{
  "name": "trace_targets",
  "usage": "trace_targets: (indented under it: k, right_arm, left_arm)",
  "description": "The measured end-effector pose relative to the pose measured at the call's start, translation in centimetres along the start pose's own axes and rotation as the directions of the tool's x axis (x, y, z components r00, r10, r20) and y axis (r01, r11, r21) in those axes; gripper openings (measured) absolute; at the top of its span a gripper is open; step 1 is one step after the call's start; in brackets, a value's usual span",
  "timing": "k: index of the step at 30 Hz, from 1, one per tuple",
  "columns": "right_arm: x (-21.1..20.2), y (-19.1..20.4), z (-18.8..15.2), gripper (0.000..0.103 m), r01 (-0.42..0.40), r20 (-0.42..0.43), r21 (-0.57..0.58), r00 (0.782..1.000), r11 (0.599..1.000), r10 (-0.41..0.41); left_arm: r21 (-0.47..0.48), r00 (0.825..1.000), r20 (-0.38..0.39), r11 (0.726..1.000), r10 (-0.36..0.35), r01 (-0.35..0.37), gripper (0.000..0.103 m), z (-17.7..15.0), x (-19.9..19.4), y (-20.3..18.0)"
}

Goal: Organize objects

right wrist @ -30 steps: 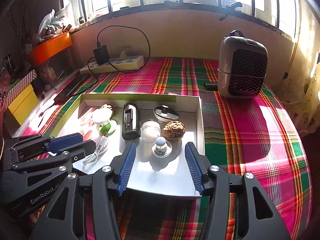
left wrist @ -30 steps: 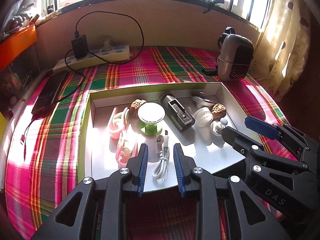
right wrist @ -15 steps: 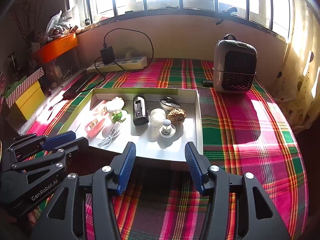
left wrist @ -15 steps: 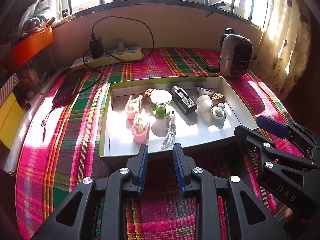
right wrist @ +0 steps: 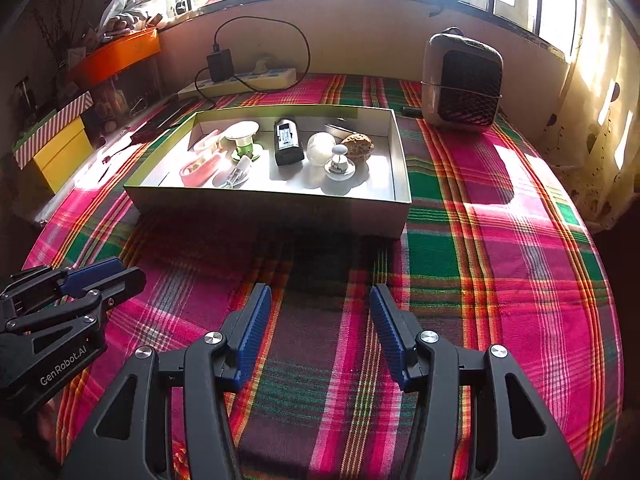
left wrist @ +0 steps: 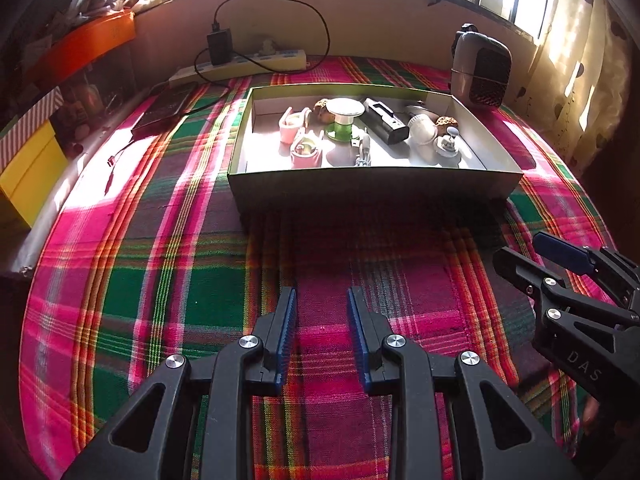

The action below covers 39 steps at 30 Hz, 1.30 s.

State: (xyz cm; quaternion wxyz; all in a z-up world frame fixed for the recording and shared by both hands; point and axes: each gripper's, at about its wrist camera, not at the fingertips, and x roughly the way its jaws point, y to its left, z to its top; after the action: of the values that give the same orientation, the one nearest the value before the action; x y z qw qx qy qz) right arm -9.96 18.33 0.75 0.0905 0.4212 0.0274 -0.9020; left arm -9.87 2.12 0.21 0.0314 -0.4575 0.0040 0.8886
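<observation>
A shallow box (left wrist: 372,189) (right wrist: 272,210) sits on the plaid cloth and holds small items: pink clips (left wrist: 306,150), a green spool (left wrist: 342,118), a black device (left wrist: 384,120) (right wrist: 287,142), a white cable (left wrist: 362,148), a white jar (left wrist: 422,128), a walnut (right wrist: 358,144) and a white knob (right wrist: 339,162). My left gripper (left wrist: 321,338) is open and empty, low over the cloth well in front of the box. My right gripper (right wrist: 320,334) is open and empty, also in front of the box, to the right of the left one.
A small heater (right wrist: 462,80) stands at the back right. A power strip with a black charger (left wrist: 240,64) lies along the back wall. A dark phone (left wrist: 164,110) lies left of the box. Yellow and orange boxes (right wrist: 60,148) stand at the left edge.
Both grippers have pulled back from over the box toward the near edge of the cloth. The items in the box have not moved.
</observation>
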Motion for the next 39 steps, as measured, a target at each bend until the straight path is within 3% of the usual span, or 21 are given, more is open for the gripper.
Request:
trace_targets:
  k: [8,12,15,19,39]
  right_arm:
    - [-0.1,-0.1,-1.8,0.052,0.02,-0.032,0.005,0.999,1.0,-0.019]
    - [-0.4,-0.2,-2.3,0.053,0.041,-0.036,0.005,0.998,0.999,-0.041]
    - [-0.7,-0.2,-2.6,0.056,0.052,-0.036,0.017,0.998,0.998,-0.052]
    - [-0.8,-0.2,-2.8,0.056,0.06,-0.035,0.019,0.998,0.998,-0.059]
    - [-0.8,-0.3,-2.7,0.057,0.059,-0.035,0.02,0.998,0.998,-0.058]
  left_arm:
    - [0.015,1.0,0.003,1.0,0.014,-0.014,0.024,-1.0,-0.7,-0.3]
    - [-0.021,1.0,0.013,1.0,0.005,-0.005,0.025,-1.5,-1.0,-0.2]
    - [0.0,0.999,0.035,0.999,0.034,-0.034,0.025,-2.0,-1.1,-0.7]
    - [-0.014,0.997,0.069,0.999,0.047,-0.046,0.025,-2.5,-1.3,-0.8]
    - [-0.015,0.997,0.068,0.999,0.045,-0.044,0.025,-2.5,-1.3,-0.7]
